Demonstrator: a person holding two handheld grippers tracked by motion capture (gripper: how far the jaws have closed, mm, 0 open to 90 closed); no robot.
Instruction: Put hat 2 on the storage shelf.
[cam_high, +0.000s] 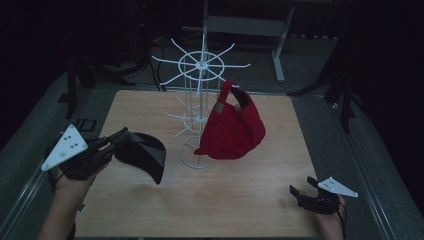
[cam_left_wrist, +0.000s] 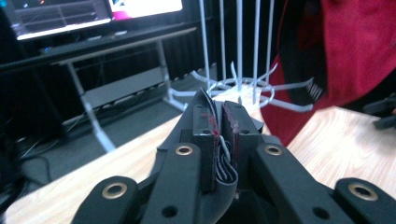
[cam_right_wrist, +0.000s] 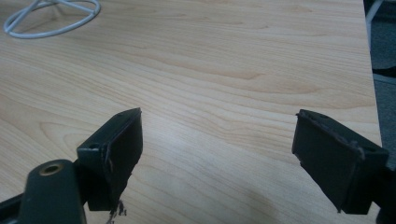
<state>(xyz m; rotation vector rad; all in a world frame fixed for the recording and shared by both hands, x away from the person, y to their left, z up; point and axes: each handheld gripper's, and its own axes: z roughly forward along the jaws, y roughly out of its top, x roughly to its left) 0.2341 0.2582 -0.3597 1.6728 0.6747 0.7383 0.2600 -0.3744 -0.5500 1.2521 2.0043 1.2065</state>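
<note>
Hanging clear of the surface (cam_high: 240, 200), the black cap (cam_high: 142, 155) is clamped in the closed left hand-held gripper (cam_high: 117, 137). The white rack (cam_high: 200, 100) stands to its right, bearing 1 red cap (cam_high: 232, 127). The right hand-held gripper (cam_high: 304, 186) rests open, empty, farther away.

Dim room: grey floor (cam_high: 320, 65), a metal-legged bench (cam_high: 250, 25) and lit screens (cam_left_wrist: 93, 11) beyond the wooden table (cam_high: 250, 200).

Dim lab: monitor (cam_left_wrist: 93, 14), cables, bare test table (cam_high: 240, 200).
</note>
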